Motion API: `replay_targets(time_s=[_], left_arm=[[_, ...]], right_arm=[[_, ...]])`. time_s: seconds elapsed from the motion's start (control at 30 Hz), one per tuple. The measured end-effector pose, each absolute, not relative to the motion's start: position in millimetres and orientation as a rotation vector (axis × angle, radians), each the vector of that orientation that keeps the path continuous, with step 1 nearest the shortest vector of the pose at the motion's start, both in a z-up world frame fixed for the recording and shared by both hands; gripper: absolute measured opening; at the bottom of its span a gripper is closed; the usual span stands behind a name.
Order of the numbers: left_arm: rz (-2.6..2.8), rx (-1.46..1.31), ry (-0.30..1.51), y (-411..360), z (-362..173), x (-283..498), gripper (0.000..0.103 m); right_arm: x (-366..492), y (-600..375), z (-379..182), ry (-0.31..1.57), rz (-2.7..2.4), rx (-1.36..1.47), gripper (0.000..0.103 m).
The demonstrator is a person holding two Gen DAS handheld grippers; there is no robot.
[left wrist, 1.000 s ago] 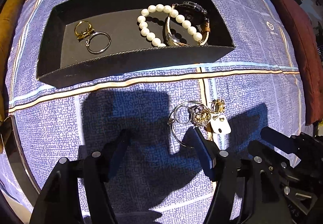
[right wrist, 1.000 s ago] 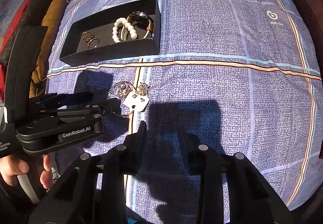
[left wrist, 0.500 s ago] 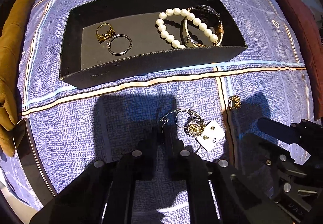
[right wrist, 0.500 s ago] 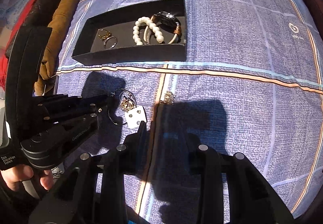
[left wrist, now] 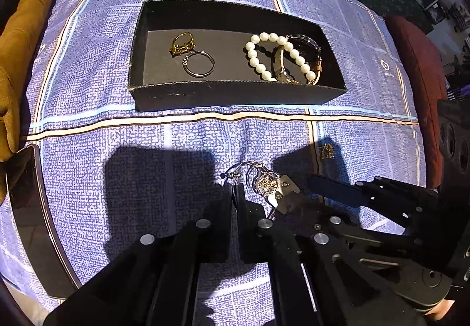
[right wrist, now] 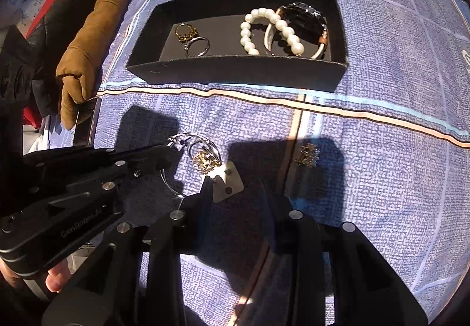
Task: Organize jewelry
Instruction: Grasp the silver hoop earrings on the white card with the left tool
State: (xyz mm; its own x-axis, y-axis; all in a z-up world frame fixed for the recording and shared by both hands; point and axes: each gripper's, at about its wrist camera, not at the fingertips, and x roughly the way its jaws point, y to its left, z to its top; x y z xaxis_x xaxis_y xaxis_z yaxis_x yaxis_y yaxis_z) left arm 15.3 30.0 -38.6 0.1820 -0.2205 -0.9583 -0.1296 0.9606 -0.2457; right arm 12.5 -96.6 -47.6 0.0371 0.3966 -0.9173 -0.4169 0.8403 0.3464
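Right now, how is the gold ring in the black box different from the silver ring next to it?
The gold ring is yellow with a chunky, fancy top; the silver ring is a plain thin hoop. The gold ring sits tilted up; the silver ring lies flat. Both lie together at the left end of the black box.

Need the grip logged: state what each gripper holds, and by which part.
Left gripper pinches the silver hoop earring by its thin wire. Right gripper holds nothing.

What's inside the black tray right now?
The black tray holds a gold ring, a silver ring, a pearl bracelet and a dark watch partly under the pearls. The near wall hides the bracelet's lowest beads.
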Motion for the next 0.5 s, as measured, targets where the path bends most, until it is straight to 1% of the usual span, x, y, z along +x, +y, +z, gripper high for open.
replay_targets(time_s=[0.07, 0.1, 0.13, 0.17, 0.2, 0.37, 0.5], left_arm=[[-0.064, -0.291, 1.399, 28, -41, 20, 0.003], [-0.068, -0.298, 1.402, 24, -37, 16, 0.003], [-0.068, -0.295, 1.404, 19, -37, 12, 0.003], [-0.071, -0.292, 1.405, 19, -37, 11, 0.003], [-0.075, -0.293, 1.403, 19, -36, 9, 0.003], [-0.099, -0.311, 1.384, 3, -34, 19, 0.003], [-0.133, -0.332, 1.342, 3, -17, 21, 0.003]], right_arm=[[12, -90, -54, 1.429, 0.631, -0.03, 0.031], [12, -88, -57, 1.433, 0.626, -0.045, 0.027], [12, -87, -56, 1.428, 0.632, -0.053, 0.02], [12, -87, -55, 1.422, 0.64, -0.06, 0.006], [11, -87, -53, 1.412, 0.644, -0.075, 0.002], [7, -96, -41, 1.375, 0.64, -0.057, 0.002], [6, -111, -32, 1.35, 0.621, -0.032, 0.002]])
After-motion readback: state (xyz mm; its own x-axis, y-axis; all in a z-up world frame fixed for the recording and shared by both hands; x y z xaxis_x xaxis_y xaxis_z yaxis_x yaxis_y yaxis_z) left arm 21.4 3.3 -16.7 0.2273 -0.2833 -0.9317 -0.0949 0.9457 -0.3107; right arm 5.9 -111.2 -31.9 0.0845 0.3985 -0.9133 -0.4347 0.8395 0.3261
